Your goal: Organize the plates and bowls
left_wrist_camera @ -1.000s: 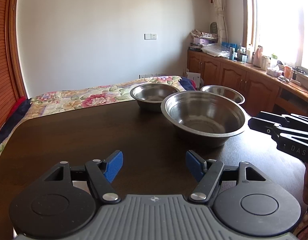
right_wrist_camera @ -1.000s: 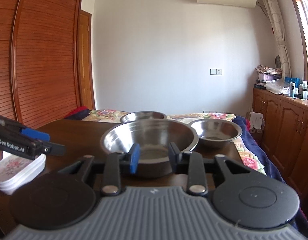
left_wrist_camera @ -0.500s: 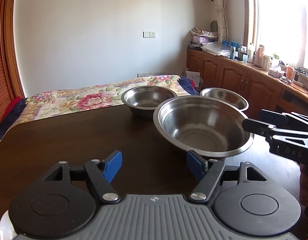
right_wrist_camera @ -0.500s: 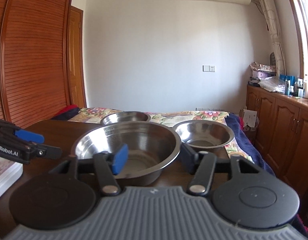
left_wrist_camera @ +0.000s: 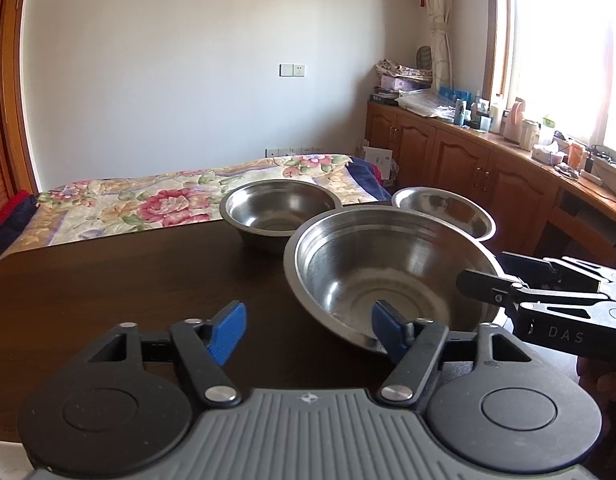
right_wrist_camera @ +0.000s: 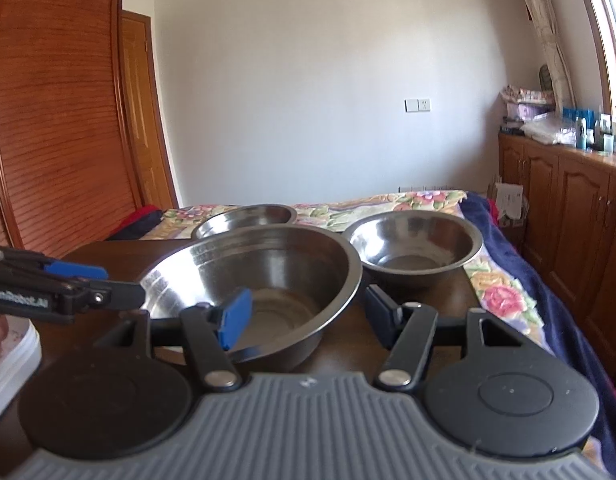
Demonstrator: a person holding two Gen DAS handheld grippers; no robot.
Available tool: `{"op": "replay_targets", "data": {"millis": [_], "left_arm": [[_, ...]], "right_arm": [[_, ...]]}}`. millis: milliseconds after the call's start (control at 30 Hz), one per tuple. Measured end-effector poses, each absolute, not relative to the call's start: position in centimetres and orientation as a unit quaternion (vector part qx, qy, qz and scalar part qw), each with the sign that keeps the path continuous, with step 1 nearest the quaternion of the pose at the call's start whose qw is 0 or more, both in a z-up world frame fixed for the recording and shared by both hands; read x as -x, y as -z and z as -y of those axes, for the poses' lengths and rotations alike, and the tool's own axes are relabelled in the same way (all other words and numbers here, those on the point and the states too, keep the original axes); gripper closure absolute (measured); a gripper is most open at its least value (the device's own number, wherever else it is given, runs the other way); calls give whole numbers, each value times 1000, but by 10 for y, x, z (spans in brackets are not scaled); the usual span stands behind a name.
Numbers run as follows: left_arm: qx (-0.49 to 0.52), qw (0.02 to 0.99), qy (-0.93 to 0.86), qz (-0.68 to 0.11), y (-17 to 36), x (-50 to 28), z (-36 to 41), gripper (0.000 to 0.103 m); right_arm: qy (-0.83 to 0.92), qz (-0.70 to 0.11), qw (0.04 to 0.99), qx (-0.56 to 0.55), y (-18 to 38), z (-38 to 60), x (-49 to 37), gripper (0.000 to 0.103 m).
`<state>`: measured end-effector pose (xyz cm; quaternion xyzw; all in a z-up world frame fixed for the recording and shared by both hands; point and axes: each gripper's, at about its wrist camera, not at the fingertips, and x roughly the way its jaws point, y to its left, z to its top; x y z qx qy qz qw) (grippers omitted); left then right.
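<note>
Three steel bowls sit on the dark wooden table (left_wrist_camera: 107,280): you have the large bowl (left_wrist_camera: 392,272) nearest you, a medium bowl (left_wrist_camera: 279,210) behind it to the left, and a second medium bowl (left_wrist_camera: 444,208) behind it to the right, at the table's far right corner. Your left gripper (left_wrist_camera: 308,326) is spread wide, its right blue pad (left_wrist_camera: 388,324) just at the large bowl's near rim and its left pad over bare table. Your right gripper (right_wrist_camera: 303,312) is also spread wide, with its left blue pad (right_wrist_camera: 235,318) inside the large bowl and its right finger outside the wall, straddling the rim without clamping it. White stacked dishes (right_wrist_camera: 11,356) lie at the near left edge, partly hidden. Beyond the table a floral bedspread (left_wrist_camera: 147,204) covers a bed.
</note>
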<state>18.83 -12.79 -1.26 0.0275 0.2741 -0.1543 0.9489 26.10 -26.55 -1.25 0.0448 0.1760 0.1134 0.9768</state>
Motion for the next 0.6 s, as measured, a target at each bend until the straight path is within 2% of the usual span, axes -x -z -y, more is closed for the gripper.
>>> {"op": "replay_targets", "data": {"millis": [200, 333, 433, 500, 600], "left_arm": [[-4, 944, 163, -288, 15, -201, 132, 54], [-2, 943, 161, -292, 17, -207, 136, 62], [3, 942, 158, -297, 20, -212, 137, 69], [4, 940, 156, -302, 22, -214, 138, 73], [4, 941, 156, -300, 23, -216, 137, 73]], "right_arm": [[-109, -189, 974, -52, 14, 267, -266, 40], [-108, -199, 972, -61, 16, 270, -269, 41], [-108, -202, 971, -64, 17, 271, -270, 48], [-110, -201, 971, -64, 17, 271, -270, 49], [-110, -200, 971, -63, 16, 271, -270, 53]]}}
